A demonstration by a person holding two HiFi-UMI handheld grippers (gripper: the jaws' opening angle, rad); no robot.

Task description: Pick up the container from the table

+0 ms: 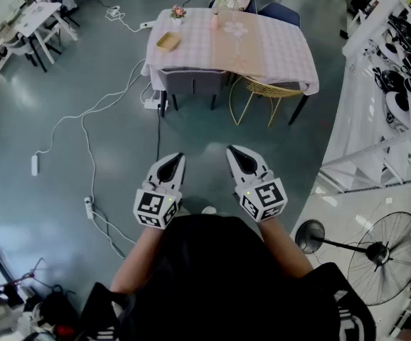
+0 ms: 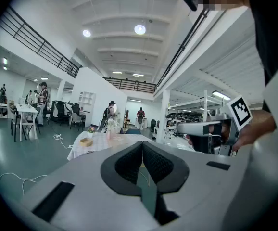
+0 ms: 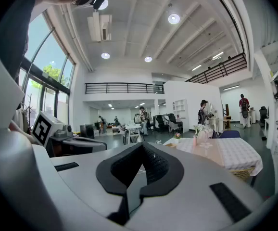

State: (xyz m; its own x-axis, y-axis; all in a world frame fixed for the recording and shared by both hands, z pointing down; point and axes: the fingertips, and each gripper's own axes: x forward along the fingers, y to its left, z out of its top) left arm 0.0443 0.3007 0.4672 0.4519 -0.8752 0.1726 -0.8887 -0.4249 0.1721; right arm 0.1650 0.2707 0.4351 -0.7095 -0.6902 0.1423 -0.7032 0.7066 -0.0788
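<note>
The task was at its opening step: the approach, with no reach begun. The person stood on the open floor, well apart from the desk (image 1: 276, 48), which carried a checked cloth. The container (image 1: 168, 42) sat on the desk's left part, near the edge facing the person. It looked like a shallow tan tray or bowl, though it was too small in every view to be sure of its shape. A small pot of flowers (image 1: 178, 11) stood just beyond it, and a pink vase (image 1: 215, 20) stood further toward the middle.

The left gripper (image 1: 178, 157) and the right gripper (image 1: 232, 150) were held side by side close to the body, pointing roughly level toward the desk. In each gripper view the fingers were clenched together with nothing between them.

A grey chair (image 1: 191, 79) was tucked under the near side of the desk, just below the container. A wire chair (image 1: 269, 91) stood beside it, and cables (image 1: 84, 130) trailed across the floor on the left.

The next move would call for walking up to the desk, probably on its left side to avoid leaning over the grey chair. One gripper's fingers would then need to spread and come over the container's rim without knocking the flowers.
</note>
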